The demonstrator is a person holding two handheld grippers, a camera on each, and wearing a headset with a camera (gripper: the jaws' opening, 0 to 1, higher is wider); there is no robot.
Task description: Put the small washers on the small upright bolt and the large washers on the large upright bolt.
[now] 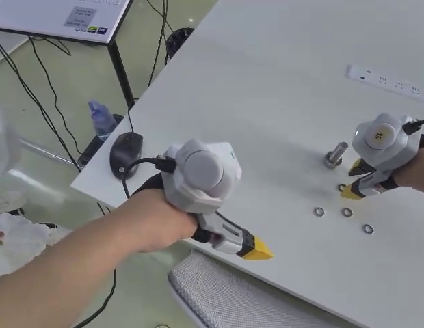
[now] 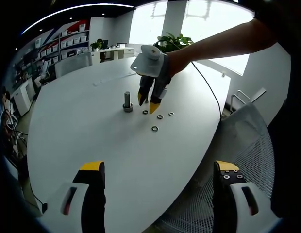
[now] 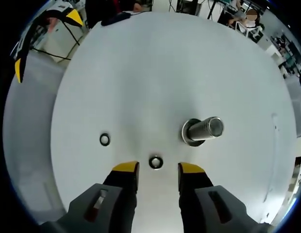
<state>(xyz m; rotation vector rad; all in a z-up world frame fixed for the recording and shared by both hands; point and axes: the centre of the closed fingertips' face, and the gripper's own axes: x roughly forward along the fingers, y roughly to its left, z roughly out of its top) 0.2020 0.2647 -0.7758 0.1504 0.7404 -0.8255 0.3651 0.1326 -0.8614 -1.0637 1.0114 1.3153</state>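
One steel upright bolt [image 1: 335, 156] [image 3: 204, 130] [image 2: 127, 102] stands on the white table [image 1: 280, 102]. Several small washers lie flat near it: one [image 1: 319, 212], another [image 1: 347, 212], a third [image 1: 368, 229]. My right gripper [image 1: 351, 181] [image 3: 158, 168] [image 2: 150, 97] points down beside the bolt, open, its yellow tips straddling a washer [image 3: 156, 162] [image 1: 342, 187] that rests on the table. Another washer [image 3: 105, 140] lies to the left in the right gripper view. My left gripper [image 1: 256, 249] [image 2: 159, 167] hovers near the table's front edge, jaws wide open and holding nothing.
A white power strip [image 1: 390, 80] lies at the far right of the table. A black mouse [image 1: 126, 152] sits at the left corner. A mesh chair back [image 1: 226, 294] stands against the near edge. A laptop desk [image 1: 61, 20] and cables are off to the left.
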